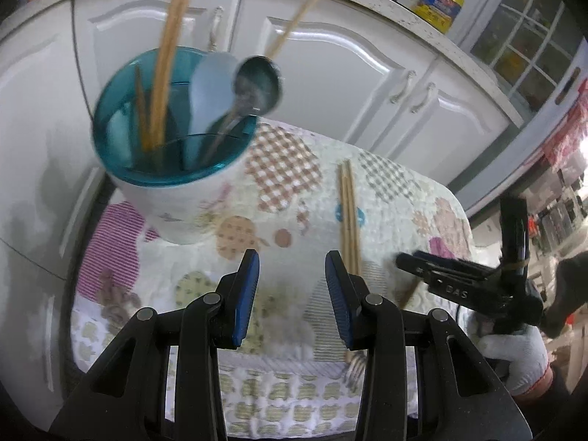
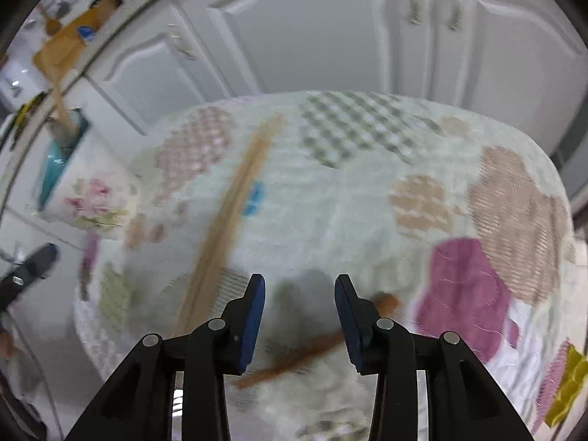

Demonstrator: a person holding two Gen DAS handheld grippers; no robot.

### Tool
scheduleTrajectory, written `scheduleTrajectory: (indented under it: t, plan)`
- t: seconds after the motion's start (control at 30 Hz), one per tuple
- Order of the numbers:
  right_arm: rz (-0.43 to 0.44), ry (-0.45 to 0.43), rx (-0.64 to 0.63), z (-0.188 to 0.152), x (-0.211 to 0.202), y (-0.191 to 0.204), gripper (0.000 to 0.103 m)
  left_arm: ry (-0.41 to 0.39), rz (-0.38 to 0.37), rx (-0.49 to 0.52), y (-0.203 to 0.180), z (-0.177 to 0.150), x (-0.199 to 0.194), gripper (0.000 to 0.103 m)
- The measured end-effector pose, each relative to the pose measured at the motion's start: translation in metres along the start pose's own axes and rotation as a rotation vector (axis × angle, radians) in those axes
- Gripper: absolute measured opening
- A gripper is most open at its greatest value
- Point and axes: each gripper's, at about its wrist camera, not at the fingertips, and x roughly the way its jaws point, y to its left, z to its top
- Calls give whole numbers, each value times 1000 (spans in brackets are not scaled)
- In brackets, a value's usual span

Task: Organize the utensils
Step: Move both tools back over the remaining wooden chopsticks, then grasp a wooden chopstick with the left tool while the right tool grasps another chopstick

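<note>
A white floral utensil cup with a teal rim stands at the back left of the patchwork cloth. It holds wooden chopsticks, a pale spoon and a metal ladle. A pair of chopsticks lies on the cloth, also in the right wrist view. A fork with a brown wooden handle lies near the front edge. My left gripper is open and empty above the cloth. My right gripper is open above the brown handle; it also shows in the left wrist view.
White cabinet doors stand behind the table. A yellow oil bottle sits on the counter above. The cup shows at the left in the right wrist view. The cloth's front edge drops off below the grippers.
</note>
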Motion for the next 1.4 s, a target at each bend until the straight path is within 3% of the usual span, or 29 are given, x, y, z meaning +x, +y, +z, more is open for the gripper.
scheduleTrajectory:
  t: [0.1, 0.23, 0.3, 0.47, 0.63, 0.77, 0.87, 0.97, 1.2, 1.33, 1.4]
  plan:
    - [48, 1, -68, 8, 9, 35, 41, -1, 6, 36, -8, -2, -3, 37]
    - [-81, 41, -168, 16, 40, 61, 43, -6, 22, 27, -1, 0, -9, 37]
    - [-71, 28, -125, 15, 39, 50, 43, -15, 26, 18, 4, 1, -12, 37]
    - [-178, 27, -19, 3, 16, -5, 43, -2, 21, -15, 12, 2, -4, 36]
    - [-97, -7, 87, -3, -12, -33, 42, 25, -12, -2, -1, -1, 7, 37]
    - [20, -6, 26, 5, -9, 0, 42, 28, -13, 30, -10, -4, 7, 37]
    - [16, 10, -72, 12, 12, 36, 43, 30, 0, 25, -7, -5, 6, 37]
    - [-46, 44, -138, 17, 43, 57, 44, 31, 10, 15, -1, -4, 4, 37]
    - [-194, 30, -27, 9, 24, 1, 44, 26, 6, -19, 12, -4, 6, 36]
    - [-114, 4, 120, -2, 3, -37, 44, 42, -15, -10, 4, -6, 14, 37]
    - [-94, -7, 127, -3, -2, -39, 44, 47, -19, 6, -3, -8, 16, 37]
